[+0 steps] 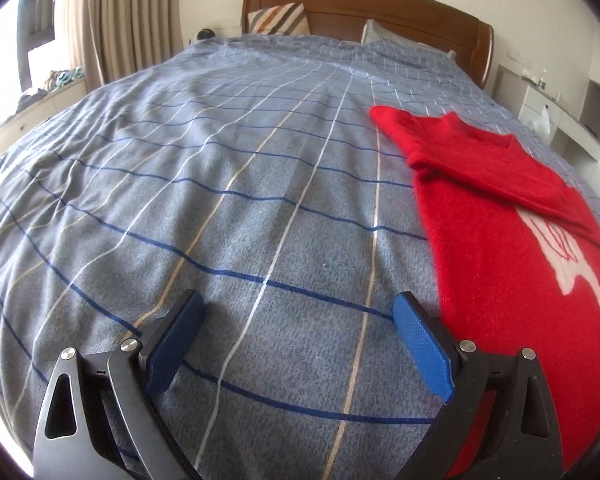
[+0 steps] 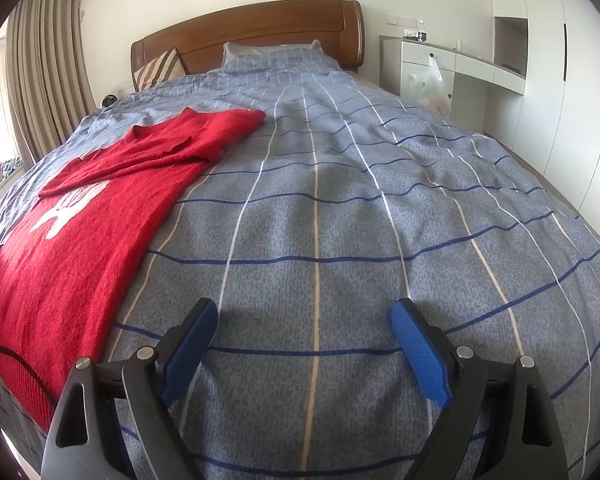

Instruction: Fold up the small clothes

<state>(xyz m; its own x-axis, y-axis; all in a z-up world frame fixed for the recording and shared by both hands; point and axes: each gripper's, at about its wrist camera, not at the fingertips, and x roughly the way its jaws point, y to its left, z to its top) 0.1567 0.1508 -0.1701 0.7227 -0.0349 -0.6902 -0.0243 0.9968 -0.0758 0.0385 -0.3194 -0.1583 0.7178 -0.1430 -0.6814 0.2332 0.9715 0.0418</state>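
Plainly both claws, left claw (image 1: 296, 312) and right claw (image 2: 302, 316), gape empty beside red sweater (image 1: 500, 240)

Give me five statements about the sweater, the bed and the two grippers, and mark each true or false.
1. The red sweater lies on the checked bedspread. True.
2. The left gripper is clamped on the sweater. False: its jaws stand open over bare bedspread, with the sweater beside it.
3. A sleeve is folded across the sweater's body. True.
4. The right gripper holds a sleeve. False: it is open and holds nothing.
5. The sweater is plain red all over. False: it bears a white design.
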